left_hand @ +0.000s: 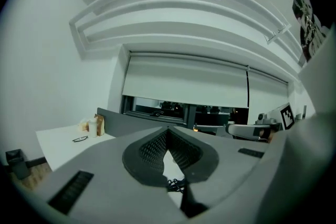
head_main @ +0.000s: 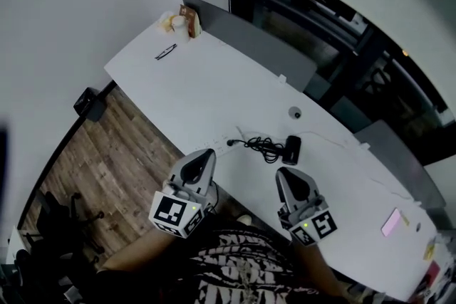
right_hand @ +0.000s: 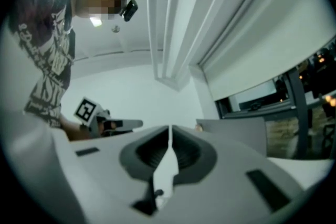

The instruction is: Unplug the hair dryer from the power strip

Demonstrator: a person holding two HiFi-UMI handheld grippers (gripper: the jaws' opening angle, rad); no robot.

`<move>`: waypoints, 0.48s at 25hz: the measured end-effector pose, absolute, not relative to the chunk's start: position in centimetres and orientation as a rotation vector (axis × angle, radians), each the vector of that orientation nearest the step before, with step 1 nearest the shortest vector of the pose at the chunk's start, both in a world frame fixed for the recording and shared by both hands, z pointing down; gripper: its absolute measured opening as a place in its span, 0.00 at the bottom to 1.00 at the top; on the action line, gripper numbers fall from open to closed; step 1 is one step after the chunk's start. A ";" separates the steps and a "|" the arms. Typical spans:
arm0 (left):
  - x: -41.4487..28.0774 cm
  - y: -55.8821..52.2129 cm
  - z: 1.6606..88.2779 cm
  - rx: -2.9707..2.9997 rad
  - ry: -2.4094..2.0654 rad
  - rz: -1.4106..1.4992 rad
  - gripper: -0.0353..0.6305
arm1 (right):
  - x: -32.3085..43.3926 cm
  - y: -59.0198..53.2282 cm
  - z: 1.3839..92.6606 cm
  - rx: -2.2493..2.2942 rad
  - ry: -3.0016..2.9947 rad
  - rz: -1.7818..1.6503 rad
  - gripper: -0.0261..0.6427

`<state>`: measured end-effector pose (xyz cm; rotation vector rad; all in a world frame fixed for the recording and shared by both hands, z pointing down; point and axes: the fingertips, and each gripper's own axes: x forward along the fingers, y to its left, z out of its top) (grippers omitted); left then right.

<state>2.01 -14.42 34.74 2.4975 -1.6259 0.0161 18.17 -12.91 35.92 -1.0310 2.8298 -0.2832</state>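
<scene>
In the head view a black hair dryer (head_main: pixel 292 149) lies on the long white table (head_main: pixel 214 89), its black cord (head_main: pixel 262 146) bunched to its left with one end (head_main: pixel 231 142) trailing off. I cannot make out a power strip on the white top. My left gripper (head_main: pixel 207 154) hovers over the near table edge, left of the cord, and is shut with nothing in it (left_hand: pixel 168 129). A bit of the cord (left_hand: pixel 176 184) shows below its jaws. My right gripper (head_main: pixel 284 172) hangs just short of the dryer, also shut and empty (right_hand: pixel 169 128).
Snack packets (head_main: pixel 182 21) and a pair of glasses (head_main: pixel 166 51) sit at the table's far left end. A small round object (head_main: pixel 295 112) and a pink item (head_main: pixel 391 222) lie further right. A grey partition (head_main: pixel 249 39) lines the far edge. A black bin (head_main: pixel 89 105) stands on the wooden floor.
</scene>
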 end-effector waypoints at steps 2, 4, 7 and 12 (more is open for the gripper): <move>1.5 -14.1 34.3 2.519 -1.637 0.011 0.09 | 17.1 -13.1 35.4 -1.021 2.844 -0.259 0.10; 1.2 -13.9 34.1 2.529 -1.620 0.006 0.09 | 15.9 -13.4 34.4 -1.004 2.839 -0.261 0.10; 0.5 -13.5 33.8 2.556 -1.585 -0.002 0.09 | 13.9 -13.2 33.3 -0.978 2.833 -0.260 0.10; -1.2 -13.4 33.9 2.578 -1.541 -0.039 0.09 | 10.5 -12.8 32.4 -0.962 2.798 -0.275 0.10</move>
